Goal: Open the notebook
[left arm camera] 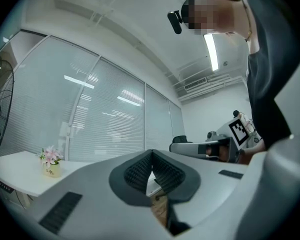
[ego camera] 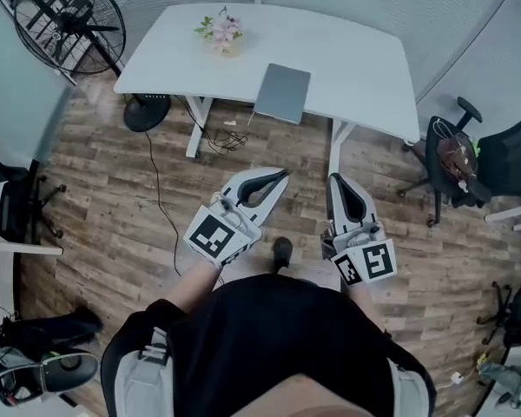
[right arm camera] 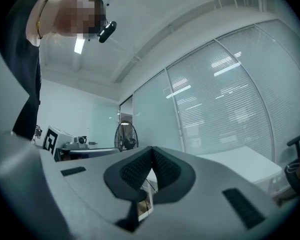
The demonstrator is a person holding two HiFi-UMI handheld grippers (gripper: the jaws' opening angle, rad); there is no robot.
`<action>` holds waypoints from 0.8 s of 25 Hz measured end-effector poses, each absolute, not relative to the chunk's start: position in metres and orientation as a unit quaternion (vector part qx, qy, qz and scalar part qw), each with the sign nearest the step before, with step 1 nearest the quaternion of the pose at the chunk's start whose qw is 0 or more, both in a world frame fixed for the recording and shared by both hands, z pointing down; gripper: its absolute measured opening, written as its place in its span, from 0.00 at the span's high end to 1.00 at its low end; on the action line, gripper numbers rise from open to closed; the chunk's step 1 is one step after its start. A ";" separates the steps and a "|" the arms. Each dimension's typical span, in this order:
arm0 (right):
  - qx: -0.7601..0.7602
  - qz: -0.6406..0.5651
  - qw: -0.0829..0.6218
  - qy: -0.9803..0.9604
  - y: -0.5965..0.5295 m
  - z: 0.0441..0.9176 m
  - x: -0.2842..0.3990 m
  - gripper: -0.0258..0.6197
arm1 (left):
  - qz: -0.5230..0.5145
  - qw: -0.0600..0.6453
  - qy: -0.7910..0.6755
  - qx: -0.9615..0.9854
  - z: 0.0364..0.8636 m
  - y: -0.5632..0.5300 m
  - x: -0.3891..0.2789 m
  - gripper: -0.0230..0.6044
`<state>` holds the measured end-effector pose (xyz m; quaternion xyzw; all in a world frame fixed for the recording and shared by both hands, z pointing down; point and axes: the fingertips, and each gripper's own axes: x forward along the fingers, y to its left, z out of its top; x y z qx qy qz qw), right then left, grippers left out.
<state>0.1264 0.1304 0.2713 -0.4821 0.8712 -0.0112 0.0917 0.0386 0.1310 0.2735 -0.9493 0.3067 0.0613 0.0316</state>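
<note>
Ahead of me, across a stretch of wooden floor, stands a white table. The notebook lies closed on it, a flat grey slab near the front edge, roughly midway along. It is well apart from both my tongs, so the task is not yet begun.

My left gripper and my right gripper are held out in front of my body, side by side, both aimed towards the table and roughly level. Each one's own camera shows its ribbed dark pads pressed together with nothing between them, so both are closed and empty. I judge they are carried closed because there is nothing to grasp out here over the floor.

A small pot of pink flowers stands towards the table's far left, clear of the notebook, so it should not get in the way. A standing fan is off to the left, and an office chair is to the right of the table. I judge I must get close to the table before I can lift the cover.
</note>
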 end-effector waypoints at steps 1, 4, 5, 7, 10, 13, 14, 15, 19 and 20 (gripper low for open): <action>-0.480 -0.011 0.092 0.872 0.124 0.271 0.128 0.95 | 0.058 0.031 0.309 -0.949 0.274 0.124 0.040 0.94; -0.474 -0.013 0.093 0.875 0.106 0.272 0.135 0.95 | 0.058 0.034 0.313 -0.947 0.274 0.107 0.048 0.94; -0.472 -0.014 0.092 0.877 0.100 0.272 0.137 0.95 | 0.060 0.034 0.316 -0.946 0.272 0.101 0.050 0.94; -0.468 -0.014 0.090 0.879 0.088 0.272 0.142 0.95 | 0.062 0.032 0.321 -0.944 0.271 0.090 0.054 0.94; -0.464 -0.014 0.090 0.881 0.069 0.272 0.149 0.95 | 0.056 0.029 0.331 -0.942 0.275 0.074 0.057 0.94; -0.457 -0.015 0.090 0.885 0.052 0.272 0.154 0.95 | 0.058 0.030 0.339 -0.939 0.274 0.059 0.061 0.94; -0.454 -0.016 0.091 0.886 0.047 0.272 0.155 0.95 | 0.057 0.029 0.341 -0.938 0.275 0.055 0.063 0.94; -0.451 -0.017 0.090 0.888 0.043 0.273 0.157 0.95 | 0.058 0.030 0.343 -0.937 0.275 0.052 0.065 0.94; -0.439 -0.019 0.089 0.894 0.032 0.275 0.159 0.95 | 0.061 0.032 0.352 -0.933 0.275 0.044 0.068 0.94; -0.436 -0.019 0.089 0.895 0.030 0.276 0.158 0.95 | 0.056 0.029 0.356 -0.932 0.278 0.042 0.066 0.94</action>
